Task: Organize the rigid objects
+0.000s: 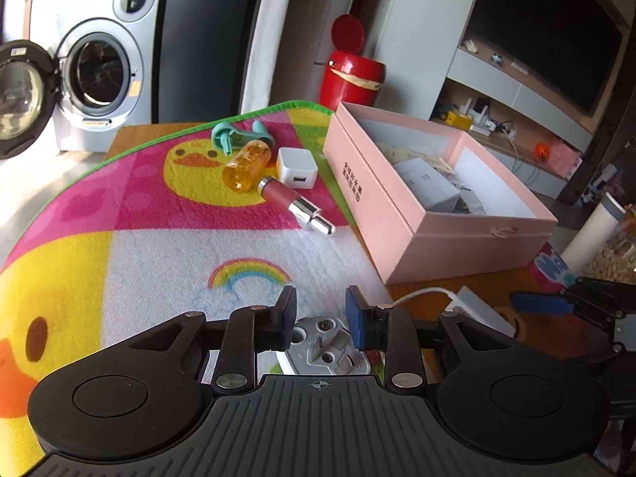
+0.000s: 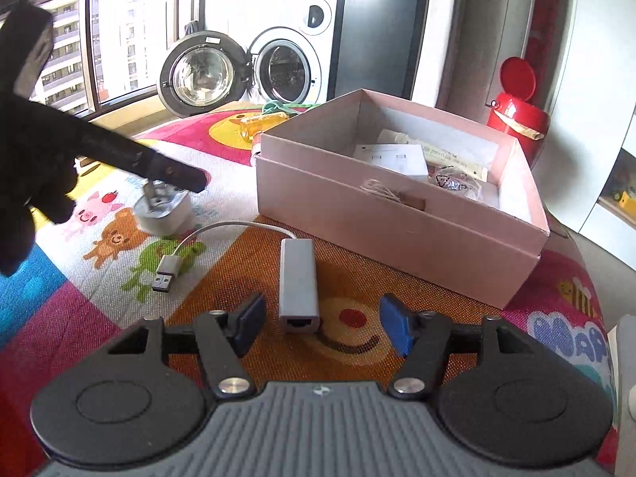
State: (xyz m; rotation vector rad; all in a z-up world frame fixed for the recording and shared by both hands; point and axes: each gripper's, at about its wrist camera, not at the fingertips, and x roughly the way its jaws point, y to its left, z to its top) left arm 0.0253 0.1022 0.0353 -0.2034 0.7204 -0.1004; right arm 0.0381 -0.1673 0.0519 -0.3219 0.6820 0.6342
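Left gripper [image 1: 321,318]: jaws narrow, straddling white plug adapter [image 1: 324,351], contact unclear. Right gripper [image 2: 321,328]: jaws wide around grey network adapter [image 2: 298,282], not touching. Pink box [image 2: 397,214] beyond.

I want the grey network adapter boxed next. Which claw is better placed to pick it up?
Right. The right claw stands open with the grey network adapter lying between its fingers, beside the pink box. The left claw is over the white plug.

Grey adapter [image 2: 299,284] before pink box [image 2: 401,220]
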